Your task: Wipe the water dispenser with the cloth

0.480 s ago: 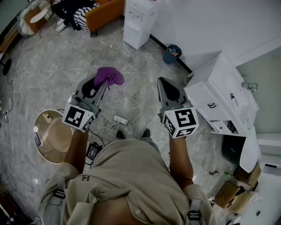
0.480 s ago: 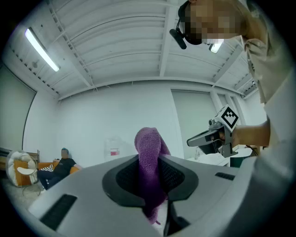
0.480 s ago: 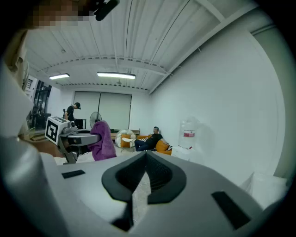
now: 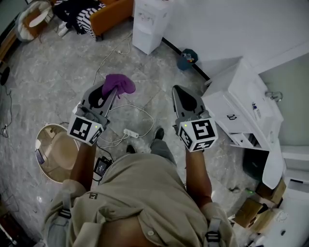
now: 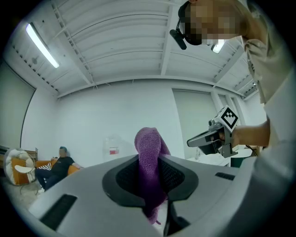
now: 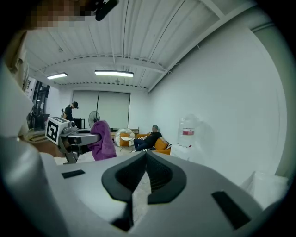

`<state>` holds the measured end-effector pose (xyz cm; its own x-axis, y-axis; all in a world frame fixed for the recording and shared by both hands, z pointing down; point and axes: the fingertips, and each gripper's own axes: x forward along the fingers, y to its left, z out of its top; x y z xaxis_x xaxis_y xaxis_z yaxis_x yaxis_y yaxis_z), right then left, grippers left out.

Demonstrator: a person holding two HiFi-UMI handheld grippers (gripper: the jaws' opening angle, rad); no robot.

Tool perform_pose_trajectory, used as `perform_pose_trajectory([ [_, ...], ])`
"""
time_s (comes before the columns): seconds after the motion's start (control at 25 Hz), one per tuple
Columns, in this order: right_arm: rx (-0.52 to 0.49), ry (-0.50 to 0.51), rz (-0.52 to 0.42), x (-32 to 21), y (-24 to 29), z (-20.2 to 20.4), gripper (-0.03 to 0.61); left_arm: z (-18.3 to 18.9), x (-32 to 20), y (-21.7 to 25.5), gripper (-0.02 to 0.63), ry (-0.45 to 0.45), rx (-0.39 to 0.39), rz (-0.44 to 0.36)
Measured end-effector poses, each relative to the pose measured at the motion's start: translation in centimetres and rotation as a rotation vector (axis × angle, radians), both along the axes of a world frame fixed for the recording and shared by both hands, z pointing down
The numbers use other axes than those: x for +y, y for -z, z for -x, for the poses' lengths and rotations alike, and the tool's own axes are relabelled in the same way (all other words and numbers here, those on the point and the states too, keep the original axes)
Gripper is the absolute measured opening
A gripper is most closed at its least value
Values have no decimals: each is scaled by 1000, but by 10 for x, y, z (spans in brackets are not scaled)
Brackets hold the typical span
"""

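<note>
Cloth: a purple cloth point(image 4: 119, 83) stood bunched between the jaws of the left gripper point(image 4: 111, 91), its top spilling over the tips, above the grey marbled floor point(image 4: 58, 72).
Left gripper: clamped on the cloth, level with the right gripper point(image 6: 145, 157) and well apart from it.
Right gripper: jaws pressed together, nothing between them.
Water dispenser: the white water dispenser point(image 4: 152, 21) stood against the wall point(image 4: 231, 24), well ahead of both grippers and clear of the cloth.
Floor: a white power strip point(image 4: 131, 132) with its cable lay between the grippers; a dark bin point(image 4: 188, 59) sat by the wall near the dispenser.
Room: an orange sofa point(image 4: 113, 12) stood left of the dispenser, a white cabinet point(image 4: 241, 106) to the right.
</note>
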<state>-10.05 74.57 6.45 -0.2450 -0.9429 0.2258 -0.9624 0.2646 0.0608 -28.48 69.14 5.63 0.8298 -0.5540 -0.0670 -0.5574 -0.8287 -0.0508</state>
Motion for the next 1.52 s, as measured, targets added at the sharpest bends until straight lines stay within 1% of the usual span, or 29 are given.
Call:
perform_pose_trajectory([
  [0.2,-60,29,-30,-39,-8,-30,28,-23,-29,-10,89,43,-30,12],
  [0.36,-83,68,-18,-83,-21,-62,28,-44,-61,-14,88,108,-65,27],
  [0.6,-118,129,24,-150,-40,-121,28,-101,-115,-11,89,185,-99,40],
  [0.72,-122,154,37,-177,-48,-149,28,-132,-136,-13,89,206,-115,45],
  [0.92,-147,190,39,-205,-52,-183,28,-171,-159,-10,88,235,-141,40],
  [1.08,-164,199,34,-222,-51,-209,28,-196,-171,-2,89,248,-157,32],
  [1.2,-186,202,37,-226,-53,-218,28,-205,-174,1,89,251,-177,27],
  [1.36,-202,206,52,-231,-58,-222,28,-205,-183,1,89,261,-195,40],
  [1.52,-202,166,55,-236,-60,-239,28,-210,-201,-5,89,247,-198,56],
])
